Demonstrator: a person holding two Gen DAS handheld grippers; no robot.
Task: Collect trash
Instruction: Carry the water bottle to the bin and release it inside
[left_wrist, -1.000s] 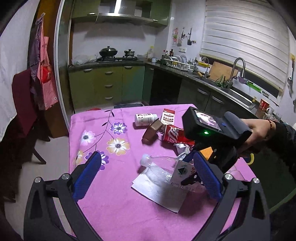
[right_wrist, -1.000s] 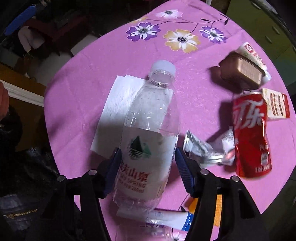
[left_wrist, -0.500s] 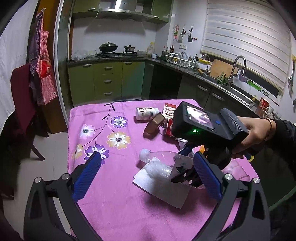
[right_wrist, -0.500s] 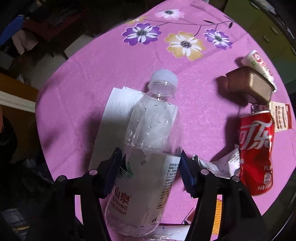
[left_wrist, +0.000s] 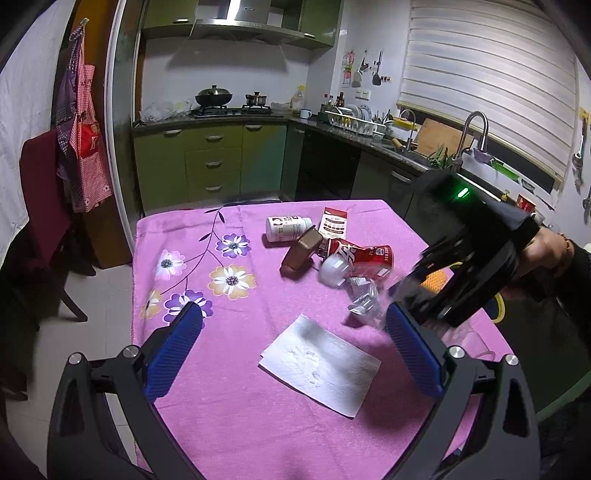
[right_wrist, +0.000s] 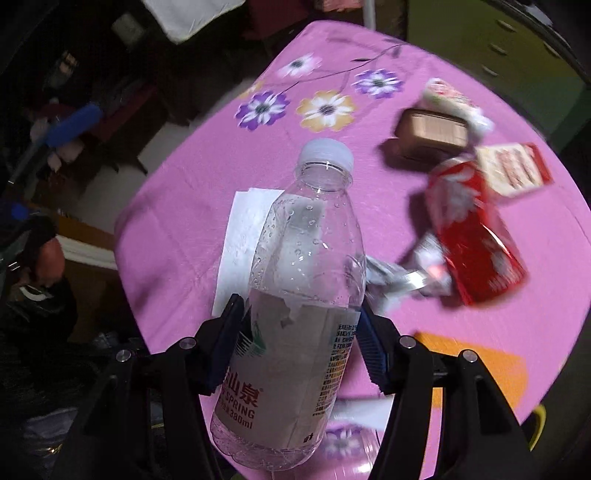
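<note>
The right gripper (right_wrist: 298, 347) is pinching a clear, white-capped plastic water bottle (right_wrist: 295, 280) at centre frame above the pink floral tablecloth (right_wrist: 192, 192); the left gripper (left_wrist: 295, 354) is hanging spread wide and empty at the bottom of its view

Pink flowery tabletop (left_wrist: 221, 424) with a white napkin (left_wrist: 319, 365), red can (left_wrist: 365, 254), brown box (left_wrist: 302, 247), white jar (left_wrist: 288, 229), crumpled wrapper (left_wrist: 364, 299) on it.

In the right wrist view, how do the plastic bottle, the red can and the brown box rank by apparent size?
1. plastic bottle, though it is nearest the camera, held in the right gripper
2. red can
3. brown box
</note>
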